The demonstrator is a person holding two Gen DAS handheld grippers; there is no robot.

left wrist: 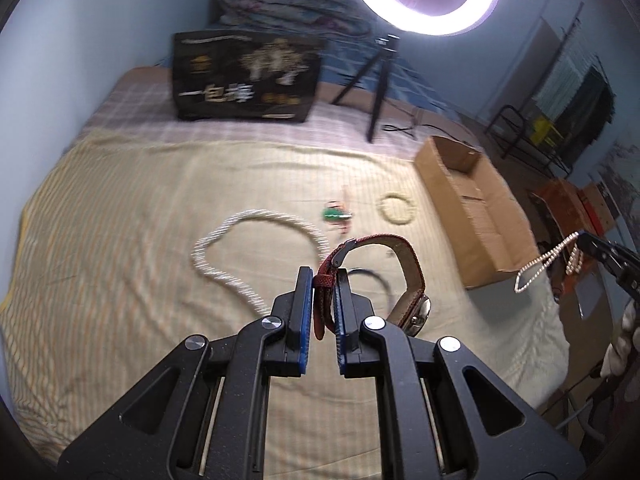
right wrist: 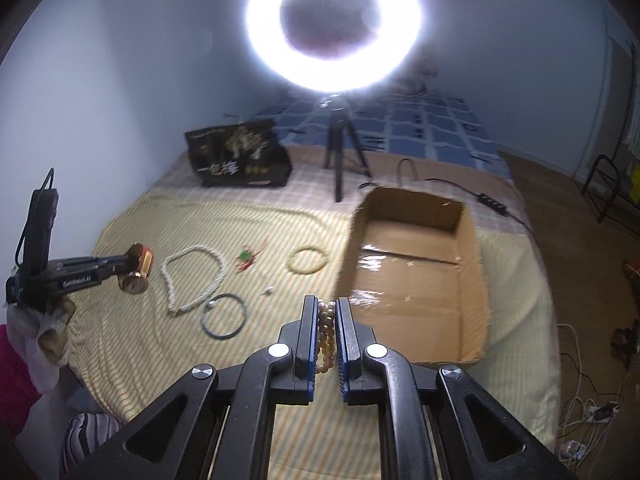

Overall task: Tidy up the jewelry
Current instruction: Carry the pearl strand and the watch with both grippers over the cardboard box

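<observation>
On the striped bedspread (left wrist: 120,208), left wrist view: left gripper (left wrist: 324,300) pinches the red strap of a wristwatch (left wrist: 404,276), jaws pressed onto the strap, watch case hanging to the right, lifted off the bed. White bead necklace (left wrist: 224,248) lies looped on the spread beyond the fingers, blurred. Green-and-red trinket (left wrist: 334,214) past it, pale bangle (left wrist: 396,209) to its right, dark ring (left wrist: 376,280) partly hidden behind the watch. Open cardboard box (left wrist: 472,216) sits at right on the bed. Right gripper (left wrist: 592,248) shows at the right edge, a pearl bracelet (left wrist: 540,268) dangling from it in the air beside the box.

Right wrist view: right gripper (right wrist: 328,328) clamps the pearl bracelet (right wrist: 325,336) between blue pads, jaws nearly together. Cardboard box (right wrist: 416,280) just ahead to the right, open. Left gripper (right wrist: 120,266) at left holds the wristwatch (right wrist: 138,274) above the bedspread (right wrist: 160,360). Necklace (right wrist: 192,276), dark ring (right wrist: 223,315), trinket (right wrist: 246,258), bangle (right wrist: 306,260) lie on the spread. Ring light (right wrist: 334,28) on a tripod stands behind, black bag (right wrist: 240,154) left of it.
</observation>
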